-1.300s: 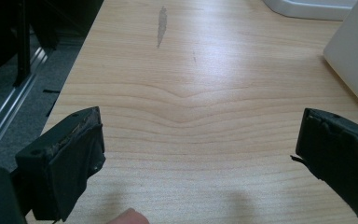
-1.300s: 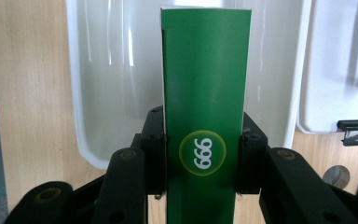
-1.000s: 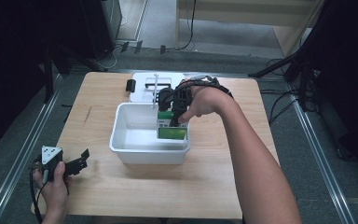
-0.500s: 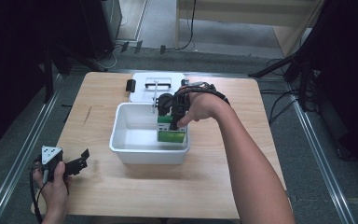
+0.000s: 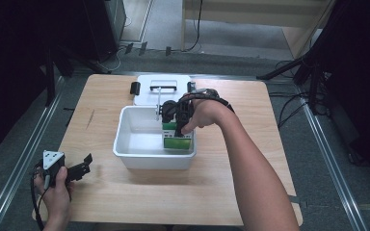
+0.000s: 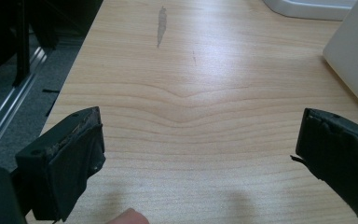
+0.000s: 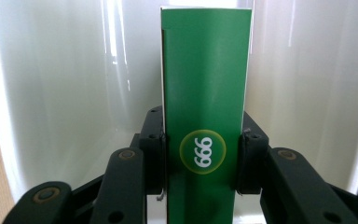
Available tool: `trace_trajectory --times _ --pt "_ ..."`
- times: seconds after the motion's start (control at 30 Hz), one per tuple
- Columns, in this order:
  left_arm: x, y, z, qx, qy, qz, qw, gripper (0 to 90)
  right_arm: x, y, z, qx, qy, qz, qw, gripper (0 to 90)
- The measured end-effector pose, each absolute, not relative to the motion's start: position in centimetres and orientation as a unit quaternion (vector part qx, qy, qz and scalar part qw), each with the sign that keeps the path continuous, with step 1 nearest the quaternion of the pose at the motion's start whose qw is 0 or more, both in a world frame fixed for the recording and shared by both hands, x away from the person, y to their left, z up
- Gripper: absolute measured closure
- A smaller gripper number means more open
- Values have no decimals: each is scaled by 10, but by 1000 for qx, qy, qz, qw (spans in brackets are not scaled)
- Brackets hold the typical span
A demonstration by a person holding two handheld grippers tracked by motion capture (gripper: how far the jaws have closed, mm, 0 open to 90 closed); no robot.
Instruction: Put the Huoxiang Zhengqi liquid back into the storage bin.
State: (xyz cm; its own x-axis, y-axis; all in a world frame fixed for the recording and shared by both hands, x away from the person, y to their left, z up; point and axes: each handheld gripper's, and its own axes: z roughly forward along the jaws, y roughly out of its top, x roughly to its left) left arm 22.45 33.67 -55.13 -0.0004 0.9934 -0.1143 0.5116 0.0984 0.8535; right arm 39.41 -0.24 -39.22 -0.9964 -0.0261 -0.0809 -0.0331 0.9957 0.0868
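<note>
A person's right gripper (image 5: 177,126) reaches down into a white plastic tub (image 5: 139,156) at the middle of a pale wooden surface (image 5: 231,183), its fingers (image 7: 249,154) clamped on the two narrow sides of a green carton (image 7: 204,116). In the right gripper view the carton stands upright between the pads, a round yellow-ringed badge with white digits sitting level with the fingertips and the box's top edge rising well above them; the tub's glossy white walls lie beyond it on every side. From the high view the carton (image 5: 177,139) is inside the tub, against its right-hand wall, directly under the fingers; whether its base touches the tub floor cannot be told.

Beyond the right gripper, on the far side of the tub, a white lid (image 5: 147,89) with a handle and dark clips lies flat on the surface, just beside the tub's far rim.

The left gripper (image 5: 79,168) is held low at the near left corner of the surface, well apart from the tub. Its fingers (image 6: 65,172) are spread wide with nothing between them; bare wood grain shows in the gap, and the tub's white wall (image 6: 354,70) lies ahead and to one side of them.
</note>
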Motion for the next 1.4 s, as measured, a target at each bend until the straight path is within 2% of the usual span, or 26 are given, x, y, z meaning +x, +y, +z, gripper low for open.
trace_trajectory --times 0.27,0.37,0.4,0.77,0.8,1.0,1.17,1.4 --pt "225 337 -551 594 634 314 384 18 396 -2 -395 -1 998 45 34 610" --pt "225 337 -551 593 634 314 383 18 396 -4 -392 3 998 51 32 568" --pt "225 337 -551 593 635 314 383 18 396 -5 -389 19 997 62 30 521" --pt "225 336 -551 593 635 315 382 18 396 -11 -371 53 994 93 27 408" --pt "225 336 -551 593 635 315 382 18 395 -12 -367 69 993 90 30 353" --pt "225 337 -551 593 635 314 383 18 394 -21 -355 98 988 103 56 258" --pt "225 336 -551 592 636 315 382 18 394 -33 -345 131 980 133 74 229" --pt "225 336 -551 592 636 315 382 18 399 -63 -336 196 959 186 85 140"
